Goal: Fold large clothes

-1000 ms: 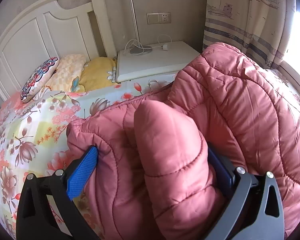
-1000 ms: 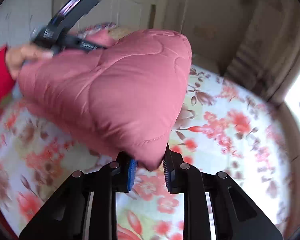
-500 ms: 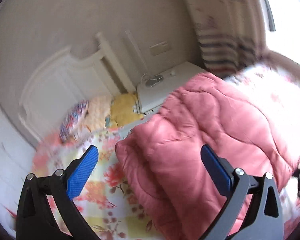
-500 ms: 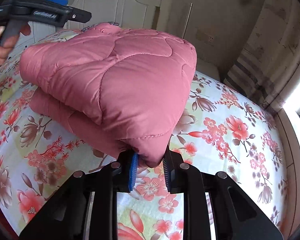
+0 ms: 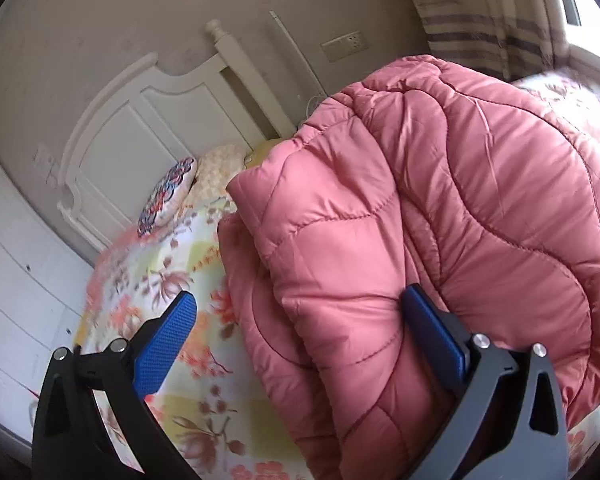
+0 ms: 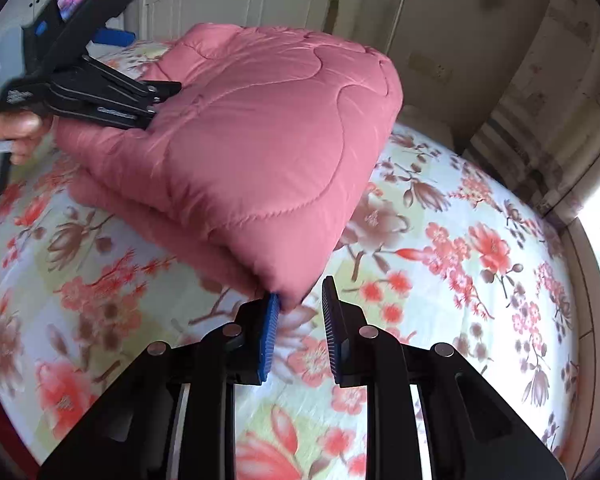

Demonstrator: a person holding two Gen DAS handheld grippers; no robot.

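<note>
We see the pink quilted jacket (image 6: 252, 148) lying folded in a thick bundle on the flowered bedspread (image 6: 440, 272). In the right wrist view its long axis runs from the near corner at our right gripper (image 6: 298, 312) away toward the white headboard (image 5: 140, 136), and that near corner points down at the fingers. The upper layer overhangs the lower one along the left edge.

Our right gripper's pads stand close together with a narrow gap between them. The jacket's corner tip touches the inner face of the left pad; we see bedspread through the rest of the gap, so we cannot tell whether any cloth is pinched.

Our left gripper (image 5: 312, 340) stands wide open. In its own view one blue pad (image 5: 164, 344) hangs over the bedspread, clear of the cloth, and the other pad sits against the jacket's puffy side. From the right wrist view, the left gripper rests at the jacket's far left edge, held by a hand (image 6: 12, 132). Pillows (image 5: 168, 196) lie by the headboard beyond the bundle.
</note>
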